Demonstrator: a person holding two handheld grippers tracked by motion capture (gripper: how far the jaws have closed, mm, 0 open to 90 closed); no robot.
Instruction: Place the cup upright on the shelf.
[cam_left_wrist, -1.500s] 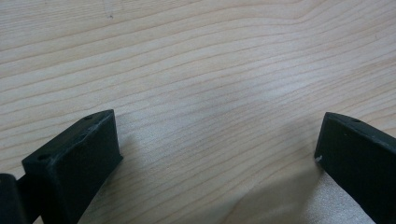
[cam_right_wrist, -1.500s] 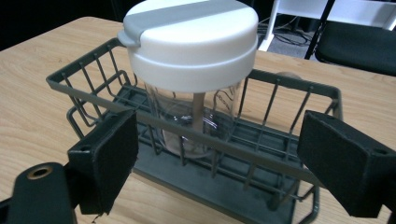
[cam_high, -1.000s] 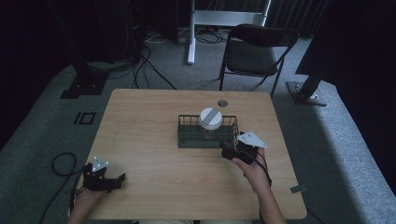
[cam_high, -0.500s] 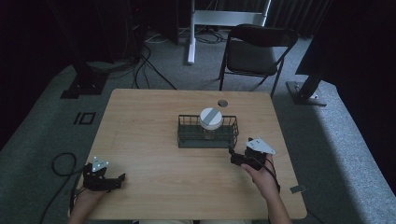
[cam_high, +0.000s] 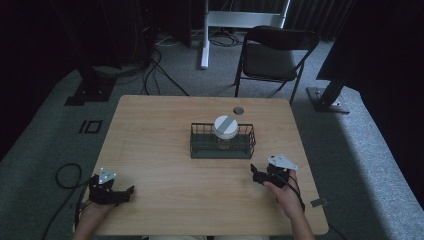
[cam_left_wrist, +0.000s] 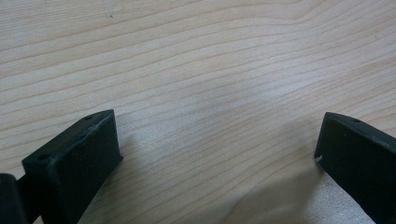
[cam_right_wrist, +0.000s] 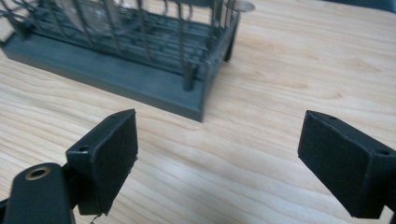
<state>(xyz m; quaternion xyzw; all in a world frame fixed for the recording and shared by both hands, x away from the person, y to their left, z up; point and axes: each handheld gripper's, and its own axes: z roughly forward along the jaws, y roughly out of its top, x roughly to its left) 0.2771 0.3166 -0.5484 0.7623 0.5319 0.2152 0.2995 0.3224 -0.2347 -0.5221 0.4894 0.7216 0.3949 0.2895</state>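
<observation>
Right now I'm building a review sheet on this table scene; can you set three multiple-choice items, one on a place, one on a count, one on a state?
1. Where does the jar stand?
A. inside the wire basket
B. on the chair
C. beside the left gripper

2. How many grippers are over the table?
A. one
B. two
C. three

3. How do the right gripper jaws stand?
A. shut on the jar
B. shut, empty
C. open, empty

Answers: 1 A, the basket's wires surround it. 2 B, the left gripper and the right one, each in a hand. 3 C, bare wood shows between the jaws.
</observation>
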